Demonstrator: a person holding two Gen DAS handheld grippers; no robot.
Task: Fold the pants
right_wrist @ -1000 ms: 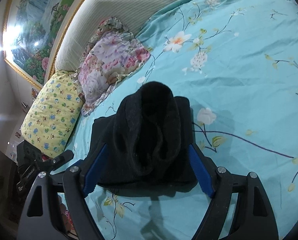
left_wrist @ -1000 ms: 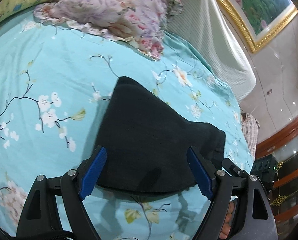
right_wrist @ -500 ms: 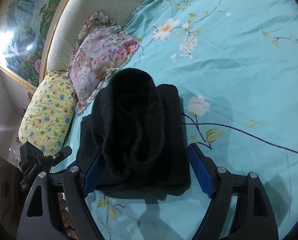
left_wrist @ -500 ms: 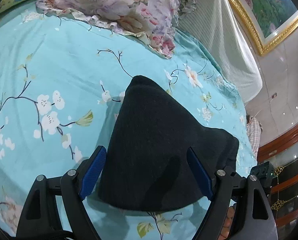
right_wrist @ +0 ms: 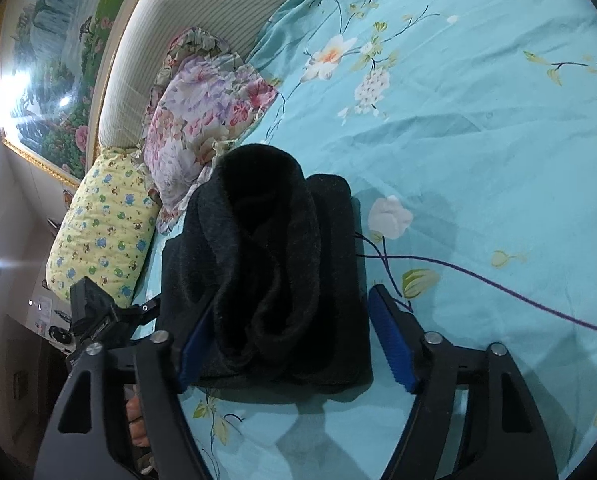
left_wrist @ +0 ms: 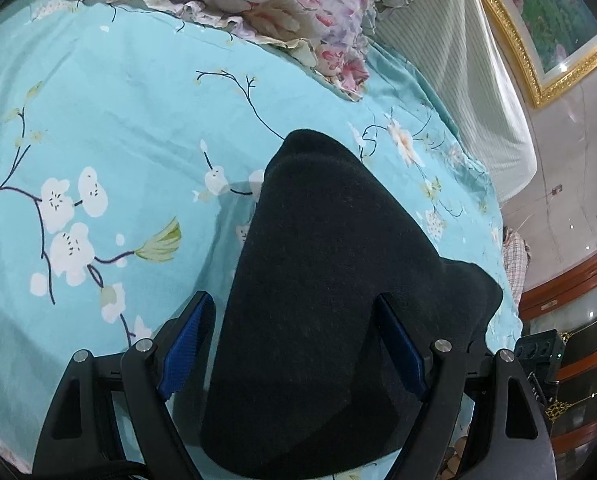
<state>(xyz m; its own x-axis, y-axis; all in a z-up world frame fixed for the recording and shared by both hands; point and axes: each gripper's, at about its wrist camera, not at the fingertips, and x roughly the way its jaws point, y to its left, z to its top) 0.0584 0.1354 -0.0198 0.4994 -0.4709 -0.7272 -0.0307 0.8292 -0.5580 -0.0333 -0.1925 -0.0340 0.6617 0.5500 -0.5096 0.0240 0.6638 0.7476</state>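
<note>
The black pants point(left_wrist: 330, 280) lie folded into a thick bundle on the turquoise flowered bedsheet point(left_wrist: 118, 128). In the left wrist view my left gripper point(left_wrist: 294, 344) is open, its blue pads on either side of the bundle's near end. In the right wrist view the pants point(right_wrist: 266, 272) show their rolled, layered end, and my right gripper point(right_wrist: 294, 340) is open with the bundle between its fingers. The other gripper point(right_wrist: 98, 320) shows at the left edge there. Whether the pads touch the cloth is unclear.
A flowered pillow point(right_wrist: 202, 120) and a yellow printed pillow point(right_wrist: 102, 224) lie at the head of the bed by the striped headboard point(right_wrist: 202, 20). A gold-framed painting point(left_wrist: 546, 28) hangs above. The bed edge and dark wood furniture point(left_wrist: 578, 360) are at the right.
Both grippers have moved forward over the folded pants, so the bundle fills more of each view and sits deeper between the open fingers.
</note>
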